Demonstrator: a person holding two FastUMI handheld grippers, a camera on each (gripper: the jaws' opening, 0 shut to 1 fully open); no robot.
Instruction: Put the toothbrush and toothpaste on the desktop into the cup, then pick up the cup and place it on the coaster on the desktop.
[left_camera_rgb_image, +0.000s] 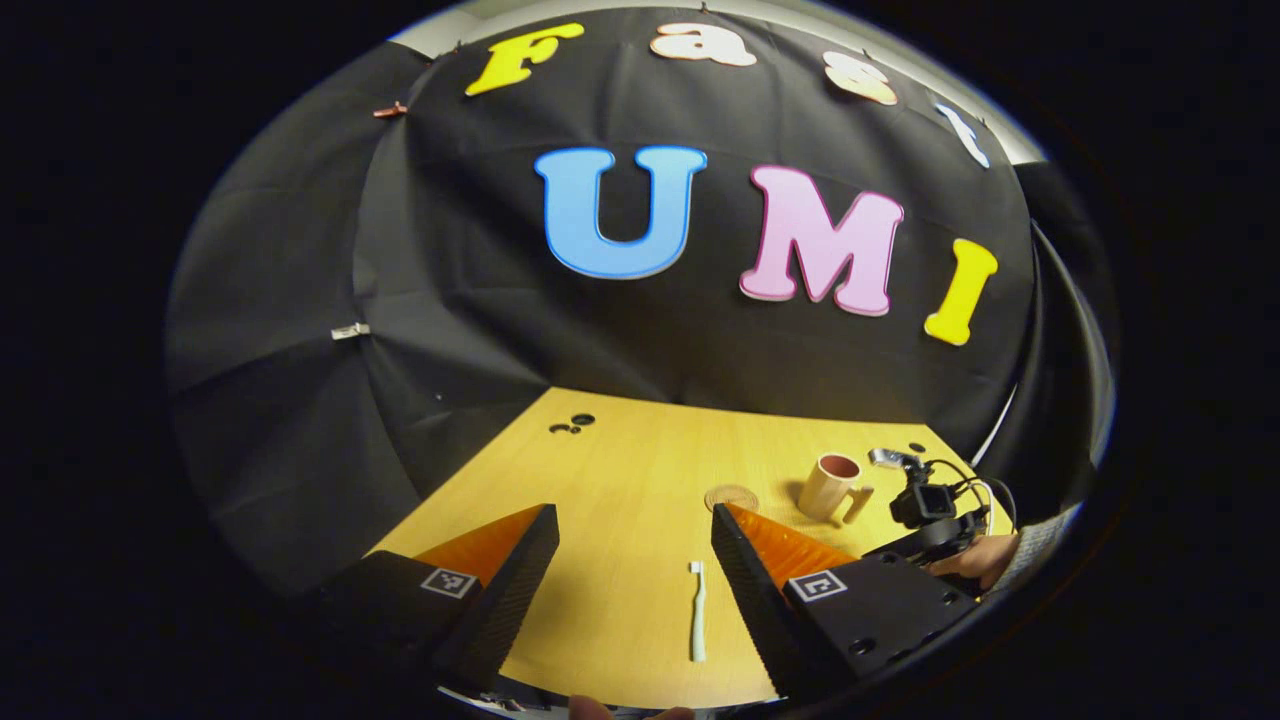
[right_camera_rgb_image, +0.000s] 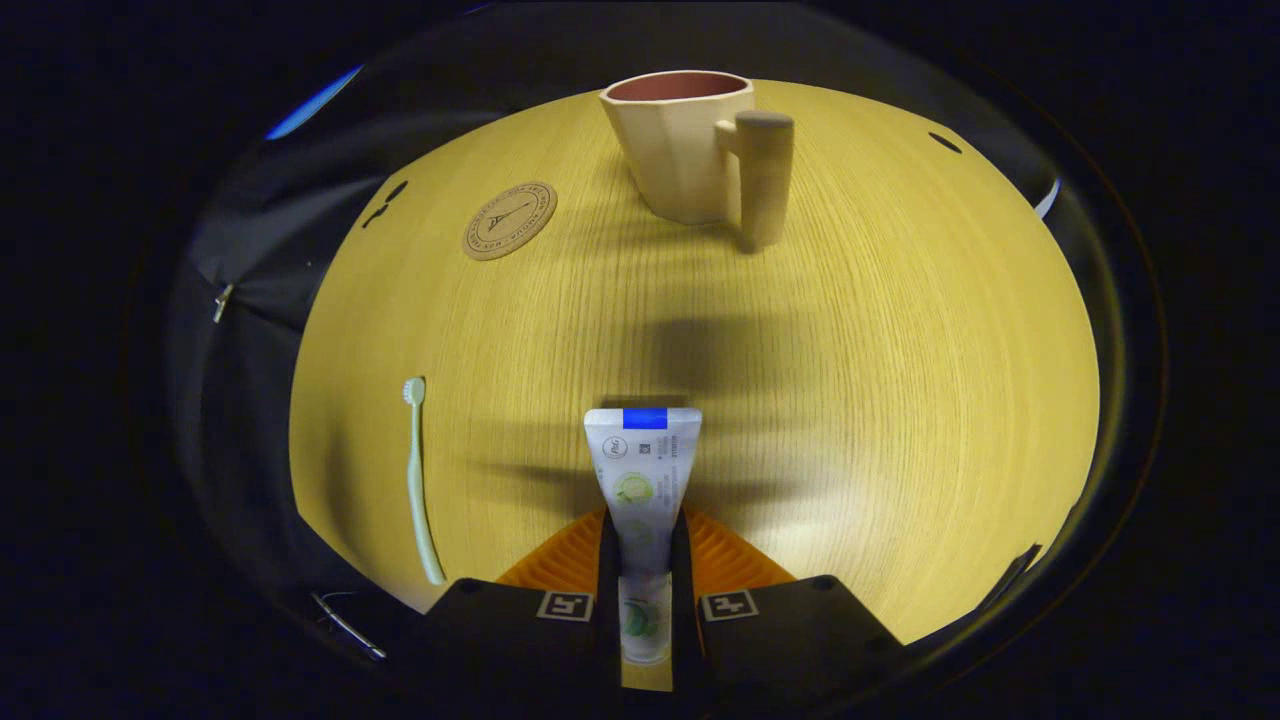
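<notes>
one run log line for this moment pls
right gripper: shut on toothpaste tube, above desktop | left gripper: open, over toothbrush | cup: empty, off coaster

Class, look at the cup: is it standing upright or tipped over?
Upright. The cup stands on the desktop, its open mouth up and handle at its side.

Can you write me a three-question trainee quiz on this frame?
1. True or false: the right gripper is shut on the toothpaste.
2. Where is the toothbrush? A) in the cup B) lying on the desktop C) on the coaster
3. Fill in: the left gripper is ____.

Key: 1 true; 2 B; 3 open
</notes>
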